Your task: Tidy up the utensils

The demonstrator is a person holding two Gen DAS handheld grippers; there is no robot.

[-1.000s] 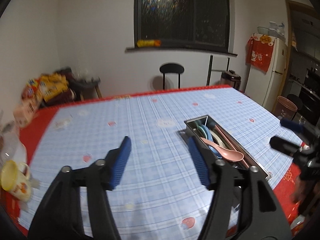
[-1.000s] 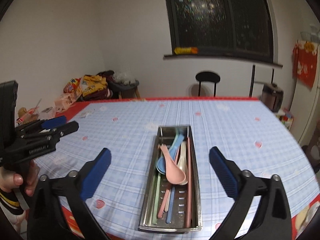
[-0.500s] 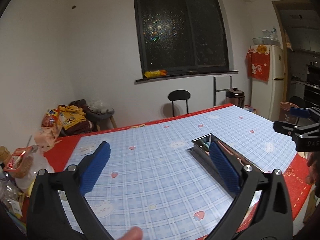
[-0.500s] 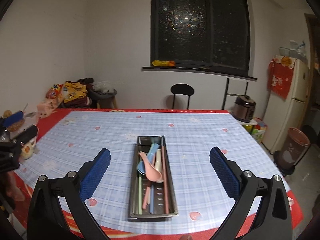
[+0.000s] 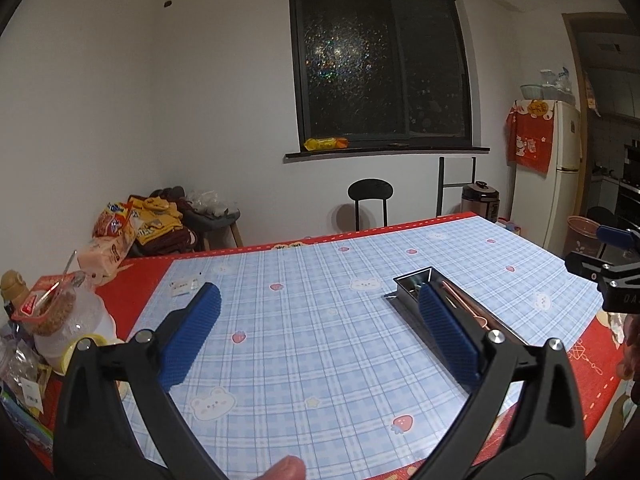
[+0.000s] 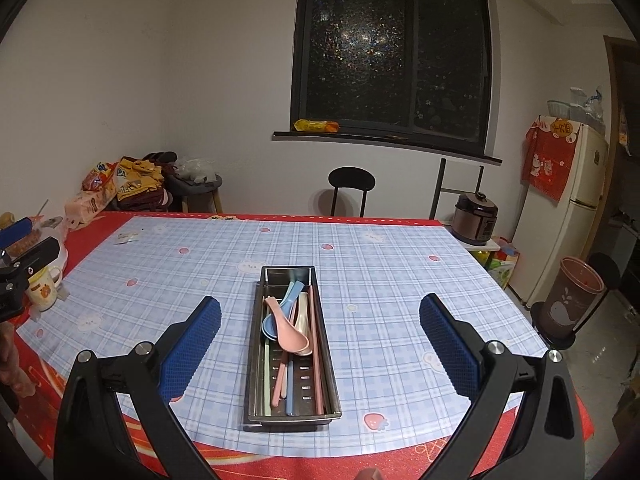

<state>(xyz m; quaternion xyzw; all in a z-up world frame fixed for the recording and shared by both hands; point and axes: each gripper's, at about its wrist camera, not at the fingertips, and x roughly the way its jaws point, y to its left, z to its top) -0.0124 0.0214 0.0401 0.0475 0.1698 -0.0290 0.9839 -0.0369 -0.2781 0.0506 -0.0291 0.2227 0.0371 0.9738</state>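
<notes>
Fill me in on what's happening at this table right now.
A person holds a two-finger gripper in each hand above the table. The left gripper and the right gripper are both open and hold nothing. A metal tray sits on the checked cloth with the utensils lying in it: a pink spoon, a blue spoon and chopsticks. Nothing else on the cloth looks like a utensil.

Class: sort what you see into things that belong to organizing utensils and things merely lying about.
Belongs to the job: metal tray, pink spoon, blue spoon, chopsticks.

Lying about: mug, snack packets, rice cooker, bin.
</notes>
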